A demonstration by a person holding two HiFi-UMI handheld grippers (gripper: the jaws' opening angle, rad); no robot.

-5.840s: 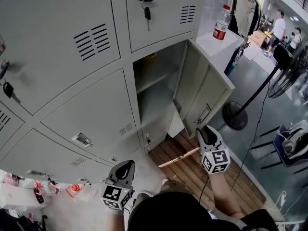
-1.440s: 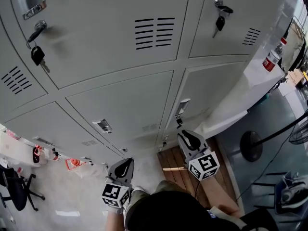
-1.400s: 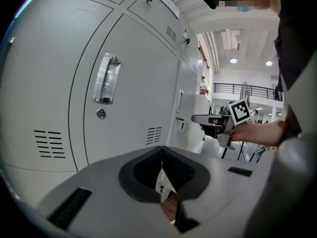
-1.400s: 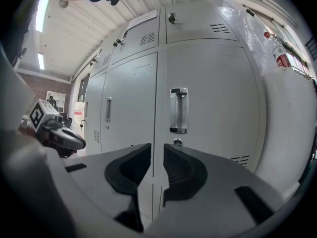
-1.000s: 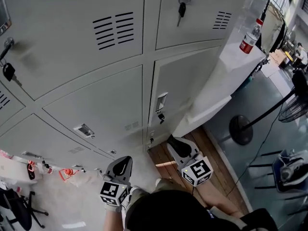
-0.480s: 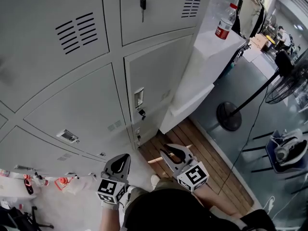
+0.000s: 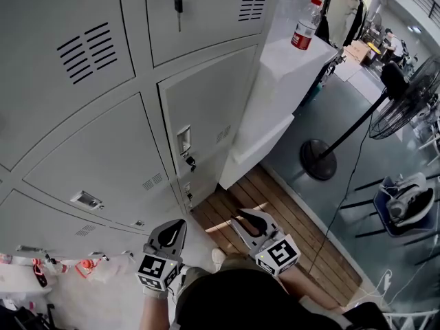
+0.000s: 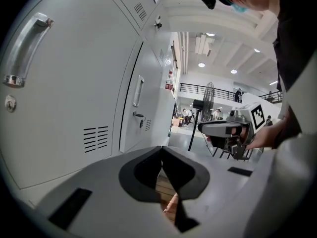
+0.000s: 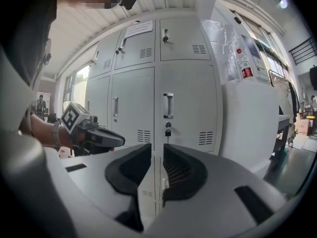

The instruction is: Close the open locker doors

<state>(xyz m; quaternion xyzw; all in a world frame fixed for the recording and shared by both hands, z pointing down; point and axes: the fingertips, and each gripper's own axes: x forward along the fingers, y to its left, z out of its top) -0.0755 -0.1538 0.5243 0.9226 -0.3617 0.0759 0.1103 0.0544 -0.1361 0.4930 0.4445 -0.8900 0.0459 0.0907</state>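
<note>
The grey lockers (image 7: 103,136) fill the left of the head view, and every door in sight is closed. The lower right door (image 7: 210,108) sits flush, with its handle (image 7: 183,141) and a key (image 7: 190,162) hanging below it. In the right gripper view that door (image 9: 185,108) stands straight ahead. My left gripper (image 7: 172,232) hangs low in front of the lockers, shut and empty, its tips meeting (image 8: 162,151). My right gripper (image 7: 251,220) hovers over the wooden floor, apart from the door. A narrow gap shows between its jaws (image 9: 157,155), with nothing in it.
A white cabinet (image 7: 289,74) adjoins the lockers on the right, with a red-labelled bottle (image 7: 302,25) on top. A standing fan (image 7: 405,91) with its round base (image 7: 317,158) stands on the grey floor. Wooden boards (image 7: 289,225) lie underfoot. People stand far off.
The lower right door, open in the earliest frame, is closed now. Over the last second both grippers have drawn back from the lockers, and the view has swung towards the cabinet and fan.
</note>
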